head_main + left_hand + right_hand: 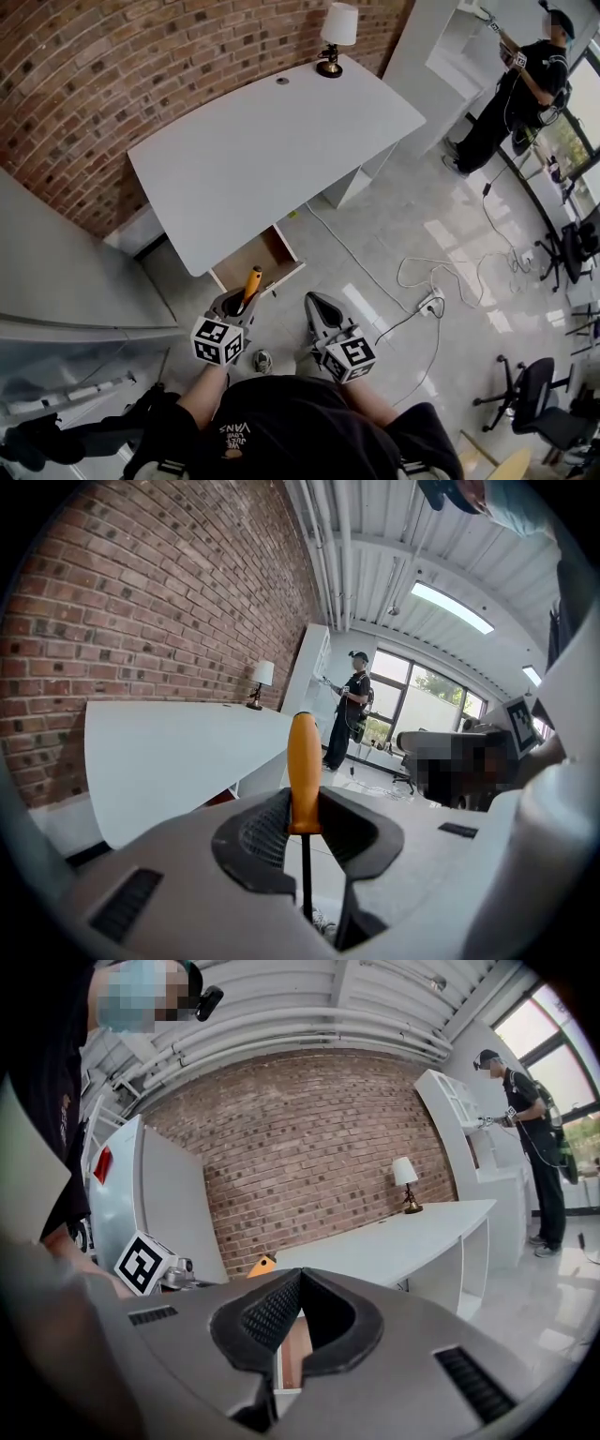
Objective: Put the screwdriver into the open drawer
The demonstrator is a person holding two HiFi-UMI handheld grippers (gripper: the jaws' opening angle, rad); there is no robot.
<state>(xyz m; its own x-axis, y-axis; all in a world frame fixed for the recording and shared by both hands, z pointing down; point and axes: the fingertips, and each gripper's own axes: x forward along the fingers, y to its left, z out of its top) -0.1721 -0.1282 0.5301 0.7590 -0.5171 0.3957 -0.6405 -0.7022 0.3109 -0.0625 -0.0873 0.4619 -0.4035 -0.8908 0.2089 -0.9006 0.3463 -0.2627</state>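
Note:
My left gripper (238, 302) is shut on a screwdriver (251, 286) with an orange handle, held near the bottom of the handle where the dark shaft begins. In the left gripper view the screwdriver (303, 771) stands upright between the jaws of that gripper (305, 822). The open drawer (255, 261), with a brown wooden inside, juts from under the front edge of the white desk (272, 141), just beyond the screwdriver's tip end. My right gripper (319, 311) hovers to the right of the left one, shut with nothing in it (292, 1321).
A table lamp (334, 37) stands at the desk's far corner. A white cabinet (56, 272) is at the left. Cables and a power strip (431, 302) lie on the floor to the right. A person (516, 89) stands far right by office chairs (534, 394).

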